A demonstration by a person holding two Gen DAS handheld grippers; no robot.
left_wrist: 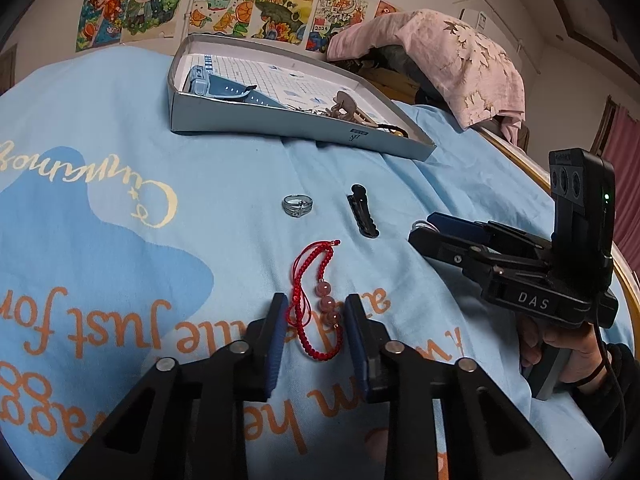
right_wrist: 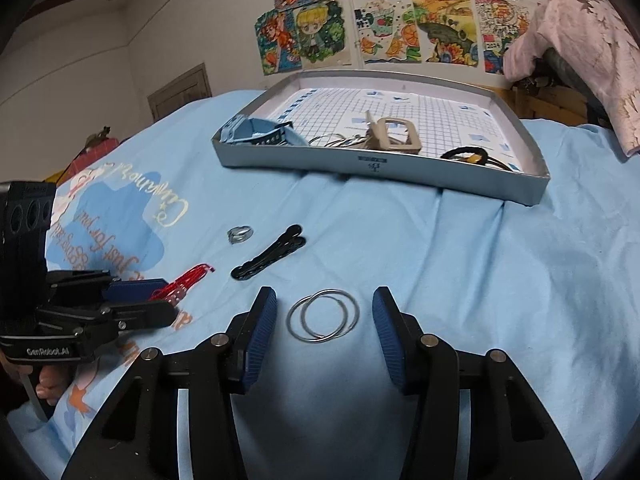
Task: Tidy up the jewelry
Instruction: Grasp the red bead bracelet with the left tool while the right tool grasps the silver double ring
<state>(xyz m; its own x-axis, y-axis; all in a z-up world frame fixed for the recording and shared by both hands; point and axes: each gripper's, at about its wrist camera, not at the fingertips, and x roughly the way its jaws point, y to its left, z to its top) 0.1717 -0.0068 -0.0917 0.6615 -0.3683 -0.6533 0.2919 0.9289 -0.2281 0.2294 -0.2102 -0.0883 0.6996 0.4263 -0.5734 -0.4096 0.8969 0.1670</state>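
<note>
Red bracelet (left_wrist: 320, 300) between left claw (left_wrist: 316, 312) pads, untouched

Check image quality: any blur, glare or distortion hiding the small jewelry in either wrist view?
Left wrist view: sharp, heavy fisheye bending, dark corners; red bracelet and ring clear. Right wrist view: same distortion, even dim light, no glare; hoop earrings crisp, tray contents legible.

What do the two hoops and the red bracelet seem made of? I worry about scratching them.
The two hoops look like thin polished metal, silvery with bright glints. The red bracelet looks like knotted cord, matte and braided, strung with three glossy pinkish beads, stone or glass; which one I cannot tell.
</note>
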